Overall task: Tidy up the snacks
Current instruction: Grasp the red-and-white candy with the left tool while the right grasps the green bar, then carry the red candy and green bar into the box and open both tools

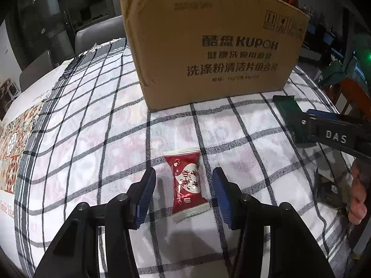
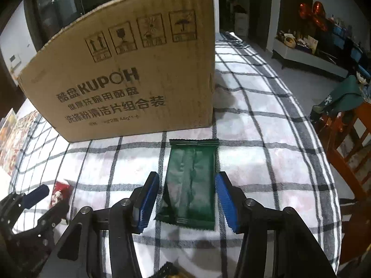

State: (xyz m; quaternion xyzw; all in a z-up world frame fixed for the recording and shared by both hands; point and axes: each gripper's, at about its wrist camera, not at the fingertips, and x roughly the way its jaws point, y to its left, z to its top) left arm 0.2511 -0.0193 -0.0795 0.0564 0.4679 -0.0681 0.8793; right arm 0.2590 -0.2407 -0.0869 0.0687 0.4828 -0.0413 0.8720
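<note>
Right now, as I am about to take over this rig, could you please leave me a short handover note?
Left tool: open, low over the checked tablecloth, its fingers on either side of the red snack packet, not closed on it.
Right tool: open, straddling the green snack packet in the same way.
Both packets lie flat on the cloth in front of the cardboard box; its inside is out of view.
Done: nothing is picked up yet.
Left: probably close on each packet and put it away, likely in the box.
</note>
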